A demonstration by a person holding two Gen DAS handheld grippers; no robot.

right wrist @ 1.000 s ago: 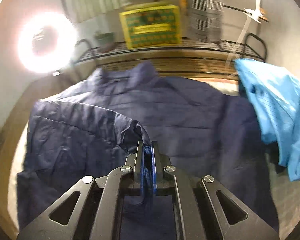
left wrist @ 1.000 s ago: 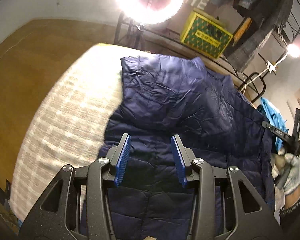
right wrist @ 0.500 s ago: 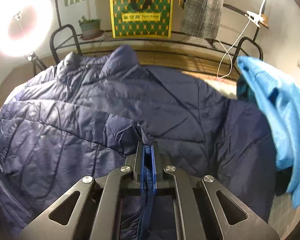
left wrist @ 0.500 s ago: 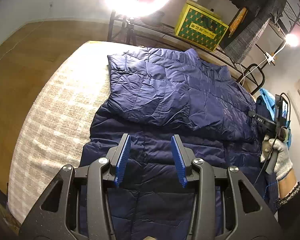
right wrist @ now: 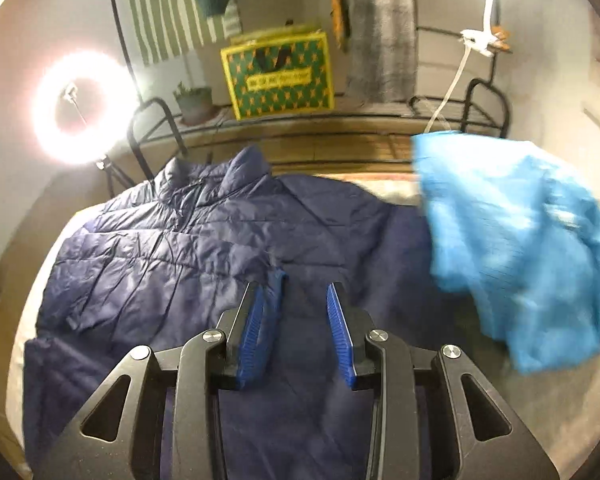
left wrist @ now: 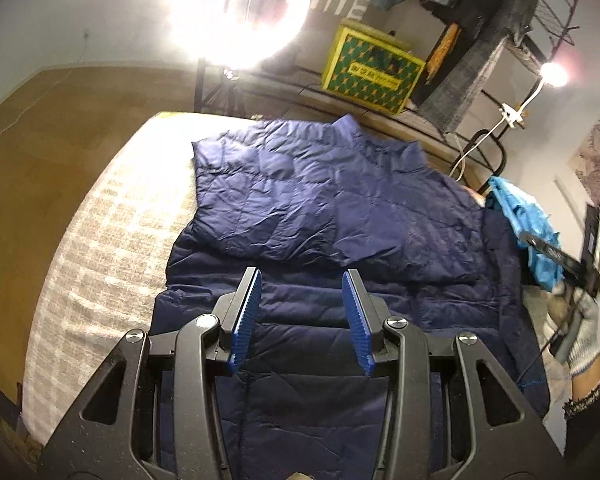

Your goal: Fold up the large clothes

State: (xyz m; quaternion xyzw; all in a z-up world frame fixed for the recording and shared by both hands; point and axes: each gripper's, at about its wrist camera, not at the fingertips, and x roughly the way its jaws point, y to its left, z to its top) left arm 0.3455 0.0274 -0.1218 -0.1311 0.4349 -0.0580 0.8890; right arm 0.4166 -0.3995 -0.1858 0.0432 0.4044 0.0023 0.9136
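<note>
Over the bed [left wrist: 100,264], my left gripper [left wrist: 302,316] hovers with jaws spread, grasping nothing; the navy jacket [left wrist: 340,216] lies flat below, one sleeve folded across its chest. From the right wrist, my right gripper [right wrist: 294,320] is released above the jacket [right wrist: 172,256], a blue garment [right wrist: 516,248] alongside.

The left gripper [left wrist: 302,316] and the right gripper [right wrist: 296,330] both hang with jaws spread wide, nothing clamped between their blue pads [right wrist: 251,330].
</note>
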